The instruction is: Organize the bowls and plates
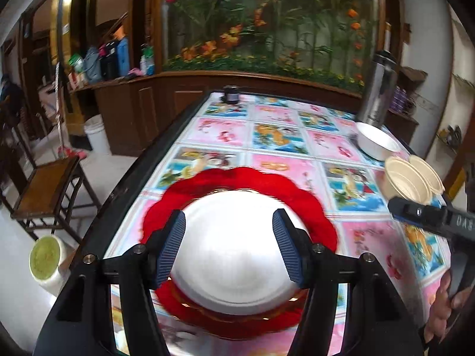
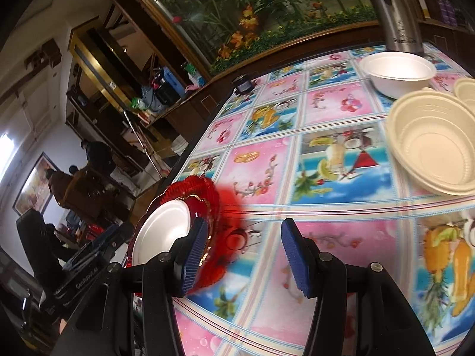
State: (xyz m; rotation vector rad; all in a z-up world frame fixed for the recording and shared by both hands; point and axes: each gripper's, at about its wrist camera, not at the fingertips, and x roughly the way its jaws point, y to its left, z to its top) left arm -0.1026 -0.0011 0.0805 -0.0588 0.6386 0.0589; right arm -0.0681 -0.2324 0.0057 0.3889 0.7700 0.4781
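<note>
Stack: white plate (image 1: 234, 255) lying inside red scalloped plate (image 1: 237, 184), both near the left edge of the bench (image 1: 279, 136), on the patterned cloth.
Bowls: white bowl (image 2: 397, 72) far right beside a steel flask (image 1: 377, 89); two cream ribbed bowls (image 2: 433, 145) just nearer, close together, well apart from the plates.
Left gripper (image 1: 228, 249): hovering over the white plate, jaws about half open, pads either side of the plate's middle, nothing pinched.
Right gripper (image 2: 243, 255): jaws about half open over bare cloth, empty; left pad just beside the red plate's rim, contact not certain.
Handling, plates: white one looks like thin foam, light, easily dented; red one looks glassy or hard plastic, stiffer, slippery, likely to chip if dropped.
Handling, bowls: cream ones thin moulded plastic, light, springy at the wall.
Where to grip: at the rim, one pad over and one under; for bowls, across the wall at the lip.
Risk: too hard a squeeze crushing foam; red plate sliding on the glossy cloth.
</note>
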